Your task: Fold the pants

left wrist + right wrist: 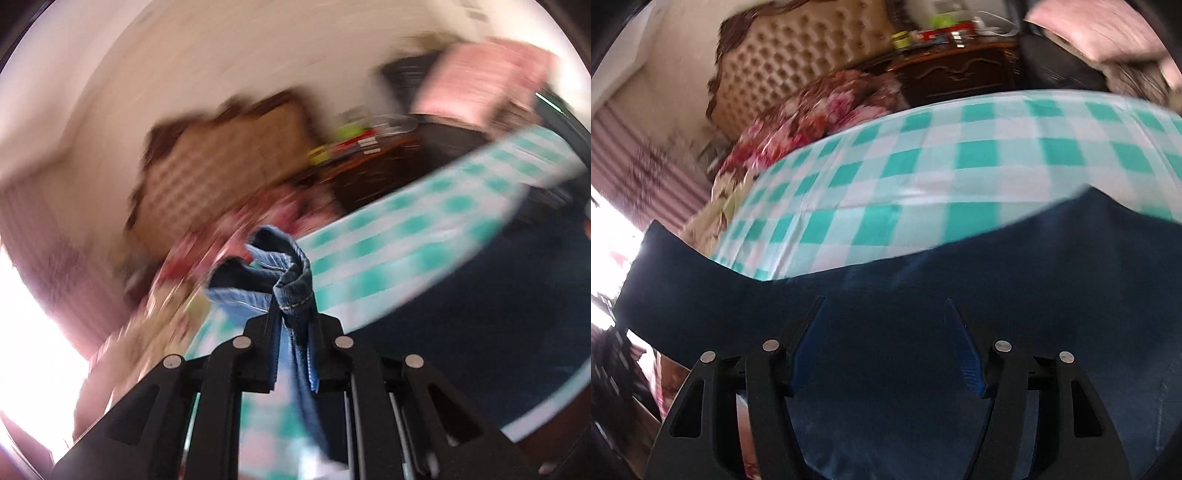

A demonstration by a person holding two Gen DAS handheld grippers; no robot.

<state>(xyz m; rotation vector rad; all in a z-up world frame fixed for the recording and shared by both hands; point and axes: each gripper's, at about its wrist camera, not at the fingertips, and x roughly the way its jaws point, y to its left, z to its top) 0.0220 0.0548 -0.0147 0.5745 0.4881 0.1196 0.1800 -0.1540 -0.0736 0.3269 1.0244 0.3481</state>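
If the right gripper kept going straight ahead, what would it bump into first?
Probably the dark blue pants. The right gripper is open, and the denim fills the space right in front of its fingers. The green checked sheet lies beyond. Depth is hard to judge here.

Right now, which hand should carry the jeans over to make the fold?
Left, probably. The left gripper is already pinched shut on a bunched hem of the jeans. The right gripper hangs open above the denim, holding nothing.
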